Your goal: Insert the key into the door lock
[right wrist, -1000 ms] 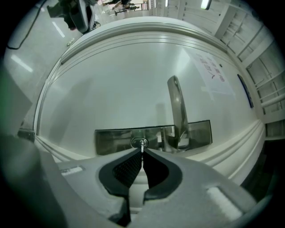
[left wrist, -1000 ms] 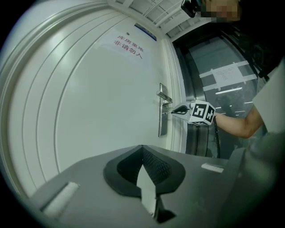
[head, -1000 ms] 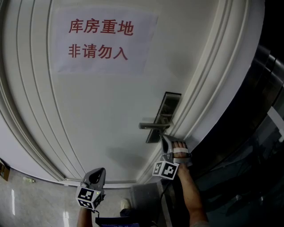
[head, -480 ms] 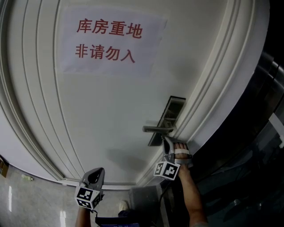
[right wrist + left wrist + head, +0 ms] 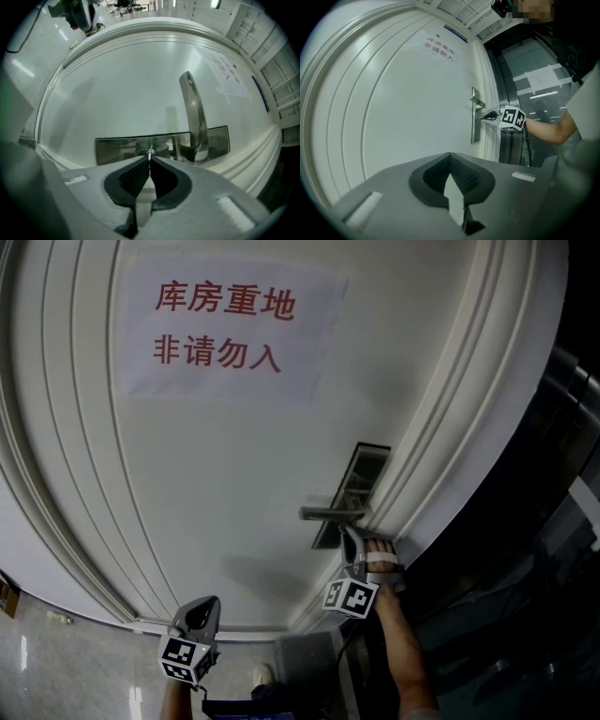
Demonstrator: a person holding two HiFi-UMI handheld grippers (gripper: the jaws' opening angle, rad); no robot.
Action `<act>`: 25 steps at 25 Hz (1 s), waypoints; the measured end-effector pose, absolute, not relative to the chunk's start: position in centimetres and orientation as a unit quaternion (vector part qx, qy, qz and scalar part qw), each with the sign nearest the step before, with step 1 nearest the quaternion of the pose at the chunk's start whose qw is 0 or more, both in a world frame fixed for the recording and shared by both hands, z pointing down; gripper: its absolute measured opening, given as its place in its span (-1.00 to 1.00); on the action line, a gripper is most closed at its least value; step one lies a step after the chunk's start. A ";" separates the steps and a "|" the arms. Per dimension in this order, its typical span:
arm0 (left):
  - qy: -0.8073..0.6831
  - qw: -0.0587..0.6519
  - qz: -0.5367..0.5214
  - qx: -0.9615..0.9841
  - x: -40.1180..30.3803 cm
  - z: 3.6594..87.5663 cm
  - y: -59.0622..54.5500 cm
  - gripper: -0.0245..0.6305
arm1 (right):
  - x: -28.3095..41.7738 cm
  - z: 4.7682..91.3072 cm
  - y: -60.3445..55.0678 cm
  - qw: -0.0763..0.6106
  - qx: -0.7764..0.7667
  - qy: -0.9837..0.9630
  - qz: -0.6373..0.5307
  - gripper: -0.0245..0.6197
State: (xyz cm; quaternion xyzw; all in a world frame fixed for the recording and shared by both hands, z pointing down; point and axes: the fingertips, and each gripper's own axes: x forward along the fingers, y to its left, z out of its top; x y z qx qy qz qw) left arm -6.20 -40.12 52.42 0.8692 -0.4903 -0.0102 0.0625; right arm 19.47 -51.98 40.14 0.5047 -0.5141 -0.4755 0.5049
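Observation:
On the white door (image 5: pixel 216 484) a metal lock plate (image 5: pixel 361 474) carries a lever handle (image 5: pixel 326 513). My right gripper (image 5: pixel 349 535) is level just below the handle, against the plate. In the right gripper view it (image 5: pixel 150 159) is shut on a small silver key (image 5: pixel 150 153), whose tip is at the round keyhole (image 5: pixel 143 152) in the plate (image 5: pixel 117 147), left of the handle (image 5: pixel 192 112). My left gripper (image 5: pixel 204 607) hangs back, low and left of the door's middle. Its jaws (image 5: pixel 450 157) meet at the tips with nothing between them. From there I see the right gripper (image 5: pixel 485 116) at the plate (image 5: pixel 475 129).
A paper sign with red characters (image 5: pixel 225 329) is stuck high on the door. Ridged white moulding (image 5: pixel 441 427) frames the door on the right, and beyond it is a dark glass panel (image 5: pixel 525 549). A tiled floor (image 5: pixel 56 662) shows at lower left.
The head view has shifted a little. Both grippers stay where they were, the right one still at the lock plate.

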 end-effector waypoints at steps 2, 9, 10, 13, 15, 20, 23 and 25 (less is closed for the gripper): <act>-0.490 0.064 -0.009 0.869 -6.1 52.5 -40.0 -0.92 | 19.5 40.1 -52.0 0.504 0.505 -0.514 -0.476 -0.89; -0.491 0.067 -0.007 0.869 -6.2 52.7 -39.9 -0.92 | 19.5 40.2 -52.0 0.498 0.509 -0.516 -0.475 -0.89; -0.492 0.066 -0.007 0.868 -6.2 52.7 -39.9 -0.92 | 19.5 40.2 -52.0 0.497 0.511 -0.517 -0.475 -0.88; -0.491 0.066 -0.005 0.868 -6.1 52.8 -39.7 -0.92 | 19.5 40.3 -52.0 0.492 0.513 -0.518 -0.476 -0.84; -0.491 0.067 -0.005 0.869 -6.0 52.9 -39.6 -0.92 | 19.5 40.3 -52.0 0.488 0.514 -0.522 -0.475 -0.77; -0.498 0.068 -0.006 0.864 -6.8 52.9 -39.5 -0.92 | 19.3 40.0 -51.7 0.474 0.515 -0.534 -0.474 -0.58; -0.502 0.068 -0.009 0.862 -7.1 52.8 -39.4 -0.92 | 19.1 39.9 -51.5 0.467 0.514 -0.541 -0.474 -0.48; -0.503 0.067 -0.008 0.862 -7.1 52.7 -39.2 -0.92 | 19.0 39.8 -51.3 0.464 0.515 -0.541 -0.476 -0.48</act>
